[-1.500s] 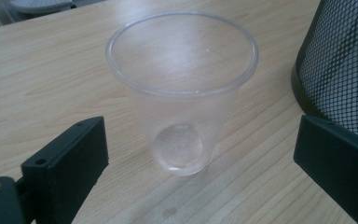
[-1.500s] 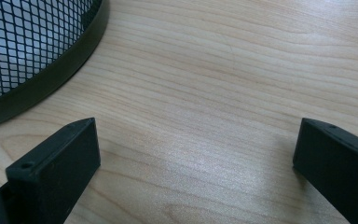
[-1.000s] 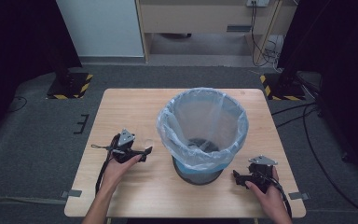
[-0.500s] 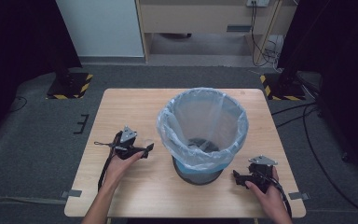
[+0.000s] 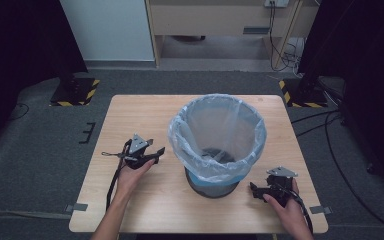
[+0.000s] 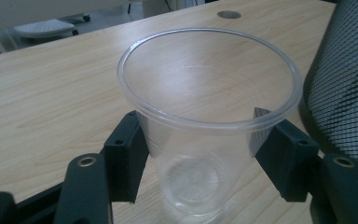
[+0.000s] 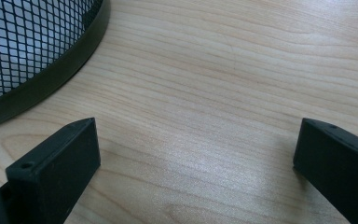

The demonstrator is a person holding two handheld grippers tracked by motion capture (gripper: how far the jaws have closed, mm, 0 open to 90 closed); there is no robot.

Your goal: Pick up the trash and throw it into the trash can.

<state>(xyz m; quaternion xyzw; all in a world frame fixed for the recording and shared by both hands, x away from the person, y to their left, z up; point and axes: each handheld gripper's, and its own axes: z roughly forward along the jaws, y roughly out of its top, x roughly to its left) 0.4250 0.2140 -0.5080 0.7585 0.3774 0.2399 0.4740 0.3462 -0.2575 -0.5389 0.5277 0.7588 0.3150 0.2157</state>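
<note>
On the wooden table (image 5: 145,115), a black mesh wastebasket (image 5: 215,145) lined with a clear plastic bag (image 5: 195,117) stands right of centre, nearer the near edge than the far one. Left of it, the left gripper (image 5: 156,152) has its jaws pressed against both sides of an upright clear plastic cup (image 6: 205,121), just beside the basket's mesh wall. At the near right, the right gripper (image 5: 256,189) rests with its jaws spread wide over bare wood, holding nothing, the basket's base close by.
</note>
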